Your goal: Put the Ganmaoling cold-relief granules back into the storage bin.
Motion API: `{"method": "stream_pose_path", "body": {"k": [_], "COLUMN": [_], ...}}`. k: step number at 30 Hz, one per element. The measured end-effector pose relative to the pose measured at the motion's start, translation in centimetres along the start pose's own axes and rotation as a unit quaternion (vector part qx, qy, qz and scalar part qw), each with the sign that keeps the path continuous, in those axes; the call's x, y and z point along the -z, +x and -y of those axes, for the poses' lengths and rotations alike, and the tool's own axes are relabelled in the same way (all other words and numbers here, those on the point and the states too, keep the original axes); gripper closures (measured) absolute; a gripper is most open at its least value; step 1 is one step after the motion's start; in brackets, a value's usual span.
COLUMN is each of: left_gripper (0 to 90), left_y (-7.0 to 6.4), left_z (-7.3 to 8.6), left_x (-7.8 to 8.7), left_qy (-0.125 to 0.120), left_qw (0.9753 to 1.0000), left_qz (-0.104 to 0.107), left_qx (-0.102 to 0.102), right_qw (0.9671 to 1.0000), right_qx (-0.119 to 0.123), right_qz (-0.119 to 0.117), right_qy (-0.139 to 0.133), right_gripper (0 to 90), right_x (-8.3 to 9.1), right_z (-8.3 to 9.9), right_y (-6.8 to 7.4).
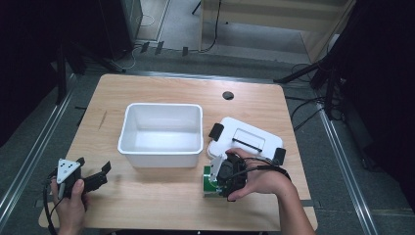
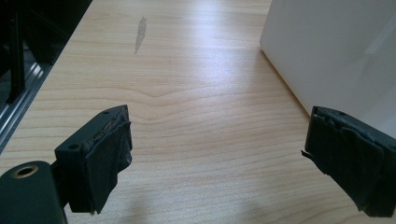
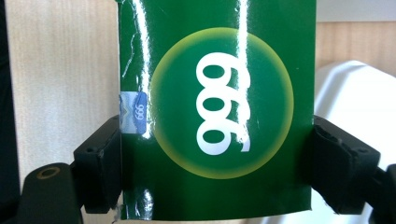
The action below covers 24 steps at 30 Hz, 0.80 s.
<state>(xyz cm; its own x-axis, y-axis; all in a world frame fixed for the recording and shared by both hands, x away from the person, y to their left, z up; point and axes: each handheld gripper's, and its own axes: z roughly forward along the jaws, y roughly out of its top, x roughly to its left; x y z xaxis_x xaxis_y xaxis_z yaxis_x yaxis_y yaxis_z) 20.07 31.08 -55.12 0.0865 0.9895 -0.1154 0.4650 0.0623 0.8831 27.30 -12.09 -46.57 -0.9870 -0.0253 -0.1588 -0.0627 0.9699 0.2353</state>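
A wooden table takes up the middle of the high view. At its centre sits a white tub, open at the top. To the right of the tub lies a white lid with black clips at two corners. Below the lid, in the lower middle of the high view, stands a green box; the right gripper is clamped on it. In the right gripper view the box sits between both jaws, touching each, its white print showing in a yellow-ringed circle. At the lower left of the high view the left gripper rests by the table edge, jaws spread wide with nothing between them, the tub wall at upper right.
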Motion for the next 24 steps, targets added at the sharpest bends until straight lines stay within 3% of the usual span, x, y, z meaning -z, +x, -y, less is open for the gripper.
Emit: {"method": "stream_pose_path", "body": {"k": [5,24], "left_gripper": [8.0,8.0], "left_y": [0.0,0.0], "left_z": [0.0,0.0], "left_x": [0.0,0.0], "left_qy": [0.000,-0.001], "left_qw": [1.0000,1.0000], "left_qz": [0.000,-0.001], "left_qx": [0.000,0.000], "right_qw": [0.9999,0.9999], "right_qx": [0.000,0.000], "right_qz": [0.001,0.012], "right_qy": [-0.013,-0.009], "right_gripper": [17.1,17.1], "right_x": [1.3,6.2], "right_z": [0.3,0.2], "right_y": [-0.4,-3.6]}}
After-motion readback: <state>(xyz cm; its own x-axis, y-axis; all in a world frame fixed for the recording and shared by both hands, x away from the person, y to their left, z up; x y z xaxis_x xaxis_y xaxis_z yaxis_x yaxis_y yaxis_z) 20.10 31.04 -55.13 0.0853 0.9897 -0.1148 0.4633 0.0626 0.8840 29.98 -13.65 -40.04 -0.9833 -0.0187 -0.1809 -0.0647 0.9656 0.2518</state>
